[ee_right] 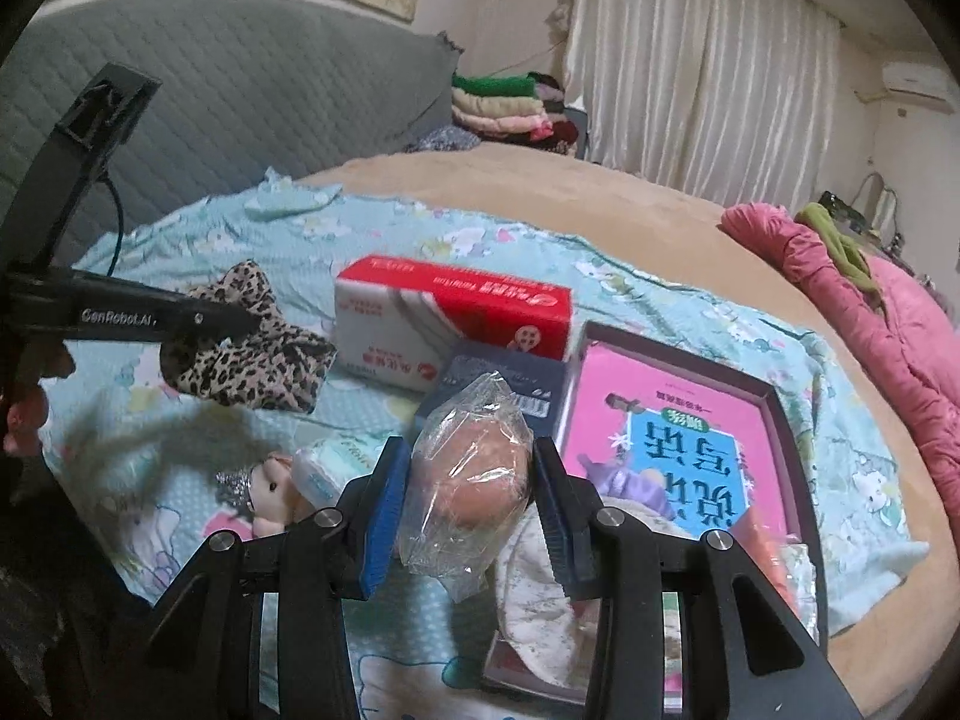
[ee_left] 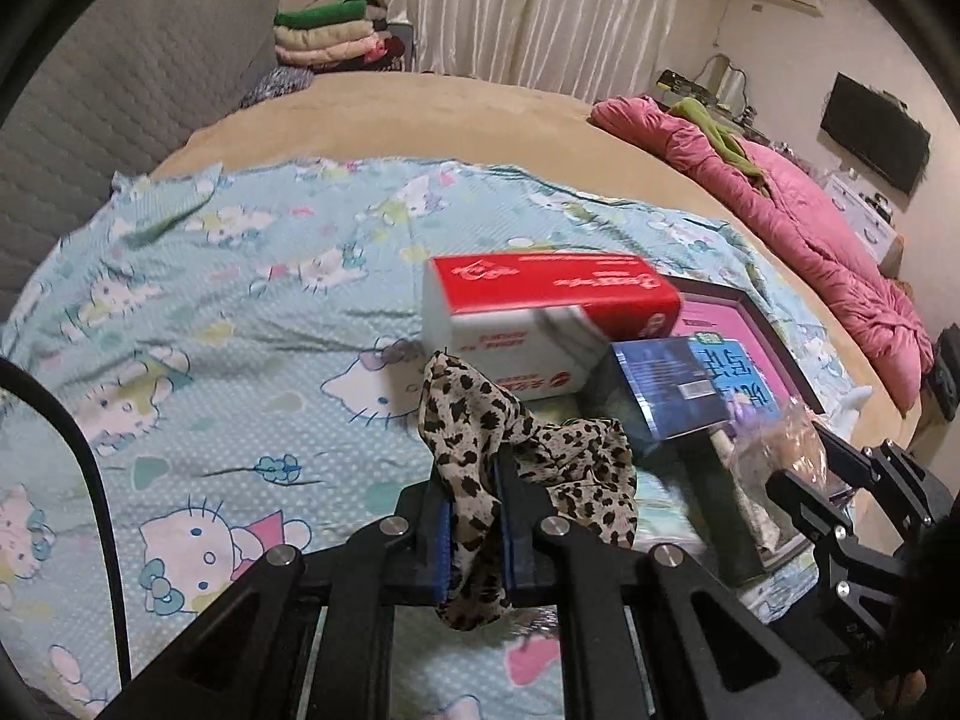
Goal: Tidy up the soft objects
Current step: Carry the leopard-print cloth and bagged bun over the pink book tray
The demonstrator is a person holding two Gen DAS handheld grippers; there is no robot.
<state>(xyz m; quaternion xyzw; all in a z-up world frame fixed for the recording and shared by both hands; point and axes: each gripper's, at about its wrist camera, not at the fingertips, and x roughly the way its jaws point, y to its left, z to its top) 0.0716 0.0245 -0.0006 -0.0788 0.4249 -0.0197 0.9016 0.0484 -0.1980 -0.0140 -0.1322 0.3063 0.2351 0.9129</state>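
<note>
**Both hand-held grippers loaded and clear of the bed; placement direction is the open question**

The left hand-held gripper (ee_left: 474,516) has its jaws fully closed on the leopard-print cloth (ee_left: 480,456). The cloth hangs from the pads in loose folds on both sides, so it has no fixed long axis; it droops straight down from the grip. In the right wrist view the same cloth (ee_right: 252,354) hangs above the cartoon-print sheet (ee_right: 480,240), to the left of the red-and-white tissue pack (ee_right: 450,324).

The right hand-held gripper (ee_right: 468,504) is partly closed on a clear plastic bag with a round bun inside (ee_right: 468,480); both blue pads press its sides. The bag's long axis runs along the fingers, away from the camera.

The two loads are well apart, cloth on the left, bag on the right. Directly ahead of the right hand-held gripper lie a dark blue box (ee_right: 504,384) and the pink book in its tray (ee_right: 666,420). Open sheet lies ahead and left of the left hand-held gripper, so that hand appears to have the freer set-down area.
</note>
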